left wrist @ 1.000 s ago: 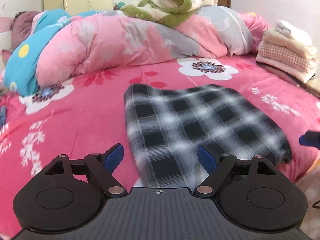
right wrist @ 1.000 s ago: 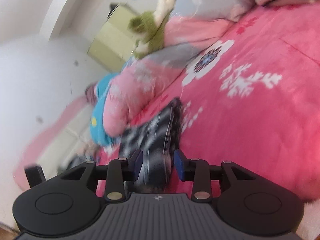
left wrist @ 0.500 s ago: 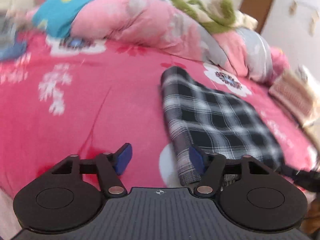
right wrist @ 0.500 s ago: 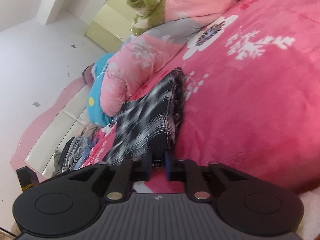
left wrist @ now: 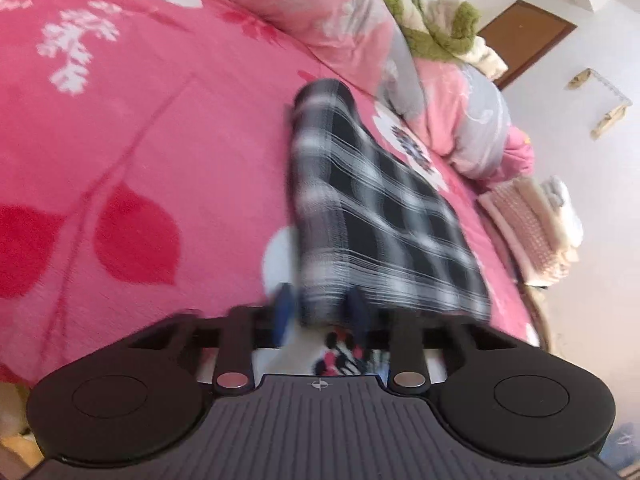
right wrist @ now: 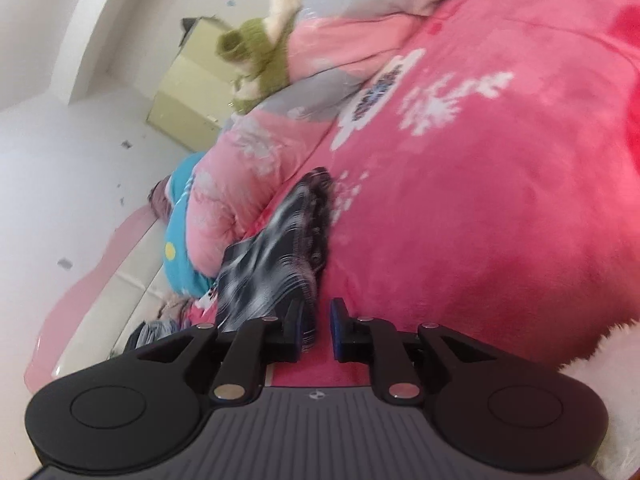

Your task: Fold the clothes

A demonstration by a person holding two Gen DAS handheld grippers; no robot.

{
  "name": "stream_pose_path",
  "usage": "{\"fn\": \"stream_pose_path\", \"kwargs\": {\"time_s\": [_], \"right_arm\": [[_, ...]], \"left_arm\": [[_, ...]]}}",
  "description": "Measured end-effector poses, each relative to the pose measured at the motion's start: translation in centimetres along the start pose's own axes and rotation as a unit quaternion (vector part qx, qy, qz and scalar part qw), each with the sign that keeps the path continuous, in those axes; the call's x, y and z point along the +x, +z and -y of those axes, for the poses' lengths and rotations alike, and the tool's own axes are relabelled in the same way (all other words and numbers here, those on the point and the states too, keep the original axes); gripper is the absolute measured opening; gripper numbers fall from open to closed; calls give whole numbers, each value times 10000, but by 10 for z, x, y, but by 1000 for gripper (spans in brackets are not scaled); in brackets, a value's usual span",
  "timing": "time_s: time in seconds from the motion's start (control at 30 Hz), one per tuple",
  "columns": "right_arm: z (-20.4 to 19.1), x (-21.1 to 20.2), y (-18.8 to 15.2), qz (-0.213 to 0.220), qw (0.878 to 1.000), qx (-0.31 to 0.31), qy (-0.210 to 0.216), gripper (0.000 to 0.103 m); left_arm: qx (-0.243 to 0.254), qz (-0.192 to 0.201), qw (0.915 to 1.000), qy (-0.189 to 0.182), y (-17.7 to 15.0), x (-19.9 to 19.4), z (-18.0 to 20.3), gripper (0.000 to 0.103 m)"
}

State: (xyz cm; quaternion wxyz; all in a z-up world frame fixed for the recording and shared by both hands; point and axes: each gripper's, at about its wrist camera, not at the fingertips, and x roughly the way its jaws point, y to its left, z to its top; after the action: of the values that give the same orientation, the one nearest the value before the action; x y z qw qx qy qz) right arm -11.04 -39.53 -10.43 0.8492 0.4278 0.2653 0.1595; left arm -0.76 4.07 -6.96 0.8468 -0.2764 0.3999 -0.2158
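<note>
Left wrist: left gripper (left wrist: 320, 308) jaws had just closed on plaid garment (left wrist: 380, 216) corner.
Right gripper (right wrist: 316, 328) jaws had just opened slightly, pinching the edge at the bed (right wrist: 500, 220) edge; it could slip.

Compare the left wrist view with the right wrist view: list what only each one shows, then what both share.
Only the left wrist view: a brown door, a stack of folded clothes, and the left gripper shut on the plaid garment.
Only the right wrist view: a yellow cabinet, a white headboard, and the right gripper.
Both: the plaid garment, the pink bedspread, the rolled quilt and the green fleece.
</note>
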Motion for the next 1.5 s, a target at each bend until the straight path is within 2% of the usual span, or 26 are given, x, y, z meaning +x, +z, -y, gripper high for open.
{"fn": "stream_pose_path", "kwargs": {"time_s": [0.03,0.13,0.3,0.37,0.4,0.47,0.5,0.53,0.73,0.83,0.93,1.1,1.3,1.37,1.43,1.47,1.5], "right_arm": [[0,1,1,17,10000,5,0,15],[-3,4,0,19,9999,-129,-21,15],[-6,6,-1,29,9997,-251,-26,16],[-5,8,-1,18,9998,-209,-31,16],[-5,9,0,13,9998,-202,-29,16],[-9,9,1,-2,9997,-245,-24,18],[-12,9,1,11,9996,-292,-39,20],[-16,8,2,52,9992,-382,-60,20],[-54,11,8,316,9929,-1143,11,20],[-75,23,9,287,9854,-1651,287,20],[-83,44,7,100,9786,-2009,443,20],[-69,71,1,-280,9791,-1994,284,20],[-56,72,4,-364,9823,-1781,448,20],[-56,72,4,-368,9819,-1804,456,20],[-56,73,4,-371,9815,-1818,464,20],[-56,73,3,-373,9815,-1817,468,20],[-56,73,4,-376,9816,-1811,474,20]], "left_arm": [[36,24,10000,-24,-1,-1,1,9],[108,22,9999,-100,-1,-6,6,6],[302,-244,9992,66,1,-2,6,6],[346,-238,9991,33,0,-2,5,8],[377,-204,9991,-5,0,-4,5,10],[411,-225,9989,21,2,-9,4,27],[426,-241,9988,42,3,-11,3,46],[457,-181,9988,60,4,-14,3,55],[718,202,9972,61,24,-18,7,57],[728,252,9970,53,41,1,8,62],[511,295,9982,94,66,27,-1,66],[61,69,9999,115,117,81,-17,66],[-507,-231,9976,-413,150,121,-35,63],[-643,-291,9960,-553,155,127,-40,53],[-655,-323,9956,-582,158,131,-42,25],[-616,-315,9959,-584,157,132,-42,19],[-544,-277,9964,-582,157,131,-42,17]]}}
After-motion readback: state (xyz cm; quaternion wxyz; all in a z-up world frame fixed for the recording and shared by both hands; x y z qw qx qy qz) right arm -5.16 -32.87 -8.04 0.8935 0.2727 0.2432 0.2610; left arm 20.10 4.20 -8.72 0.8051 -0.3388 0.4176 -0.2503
